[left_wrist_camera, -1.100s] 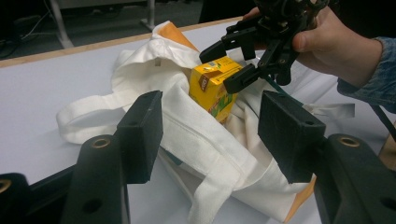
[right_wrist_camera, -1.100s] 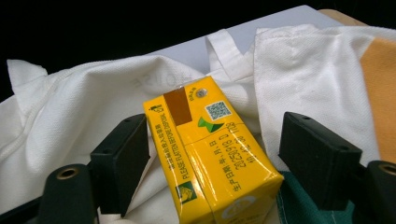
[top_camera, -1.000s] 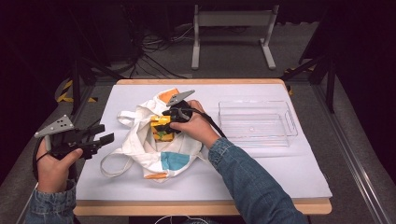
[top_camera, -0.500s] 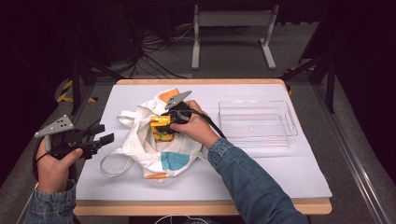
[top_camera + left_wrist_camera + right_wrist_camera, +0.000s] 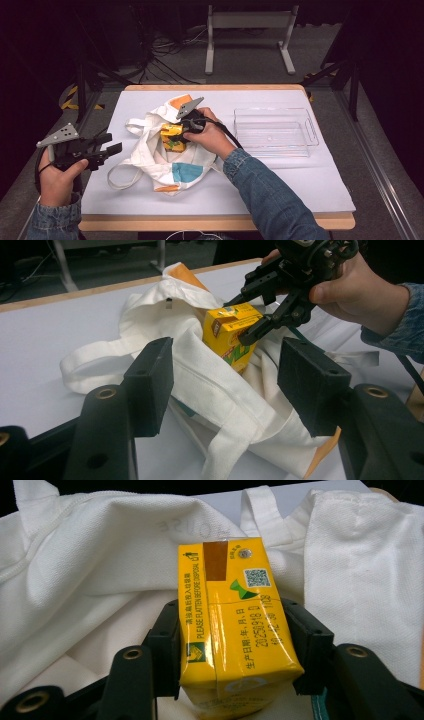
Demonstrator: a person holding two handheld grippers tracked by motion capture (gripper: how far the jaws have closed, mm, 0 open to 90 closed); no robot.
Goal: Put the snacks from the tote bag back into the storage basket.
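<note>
A yellow drink carton [image 5: 235, 625] sits half inside a white cloth tote bag [image 5: 165, 150] on the white table cover. My right gripper [image 5: 232, 645] is shut on the carton, one jaw pressed to each side of it; the same gripper [image 5: 260, 305] and carton [image 5: 230, 332] appear in the left gripper view, and the carton [image 5: 172, 136] pokes from the bag's mouth. My left gripper [image 5: 112, 150] is held off the table's left edge, apart from the bag, jaws wide open and empty, pointing toward the bag [image 5: 200, 385].
A clear plastic tray [image 5: 275, 132] lies on the right half of the table, nothing in it. The bag's handles [image 5: 117, 172] spread toward the left front. A metal stand [image 5: 250, 30] and cables lie on the floor beyond the table.
The right gripper and carton have barely shifted at the bag's mouth. The left gripper has stayed in place.
</note>
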